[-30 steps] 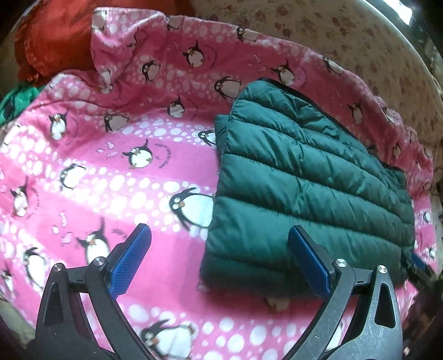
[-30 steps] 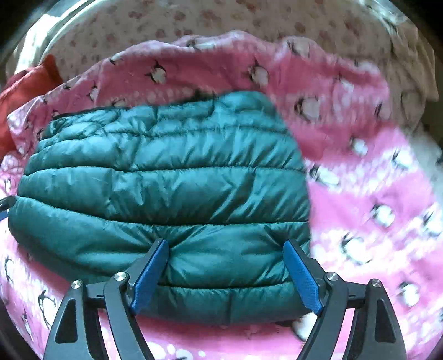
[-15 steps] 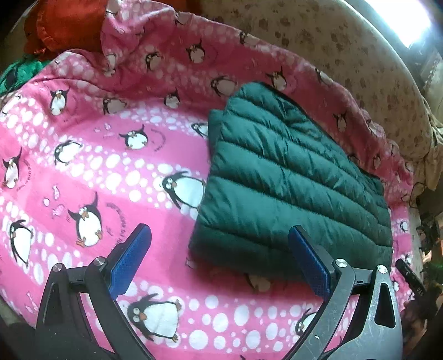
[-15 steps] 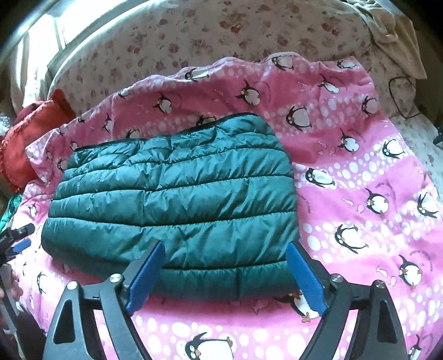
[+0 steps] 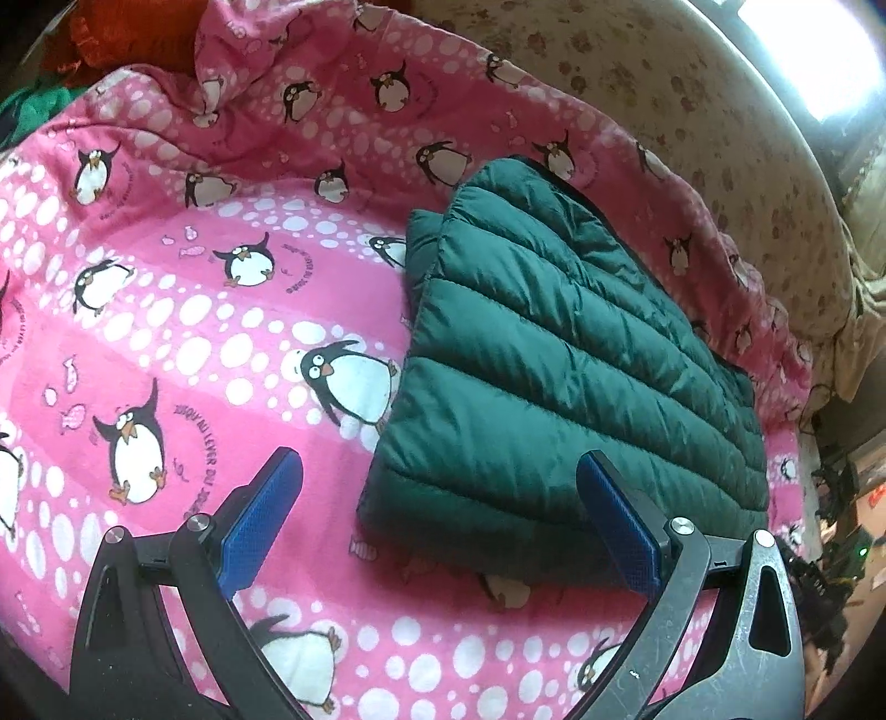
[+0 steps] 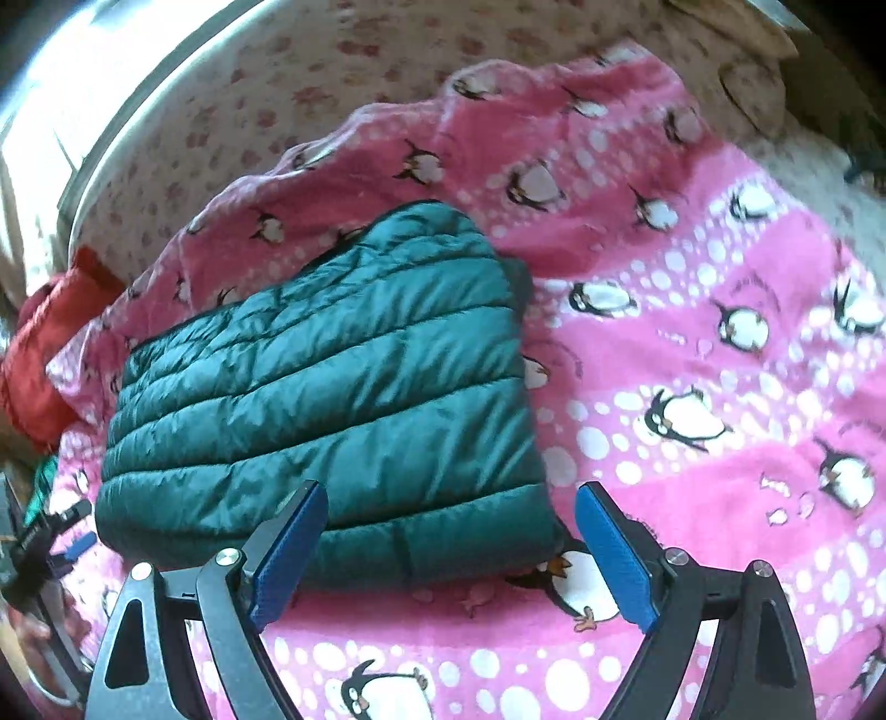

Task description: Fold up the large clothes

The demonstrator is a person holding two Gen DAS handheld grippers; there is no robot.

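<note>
A dark green quilted puffer jacket [image 5: 559,382] lies folded into a flat rectangle on a pink penguin blanket [image 5: 194,332]. It also shows in the right wrist view [image 6: 332,404]. My left gripper [image 5: 437,504] is open and empty, held above the jacket's near left corner. My right gripper [image 6: 448,537] is open and empty, held above the jacket's near right corner. Neither touches the jacket.
The pink blanket [image 6: 692,387] covers a bed with a beige flowered sheet [image 5: 692,111] behind it. A red cloth [image 6: 44,354] lies bunched at the blanket's far side; it also shows in the left wrist view [image 5: 138,33]. Green fabric [image 5: 33,105] lies beside it.
Both grippers have pulled back and up from the jacket, so more blanket shows. The right view has swung to the right. The jacket has stayed folded and still.
</note>
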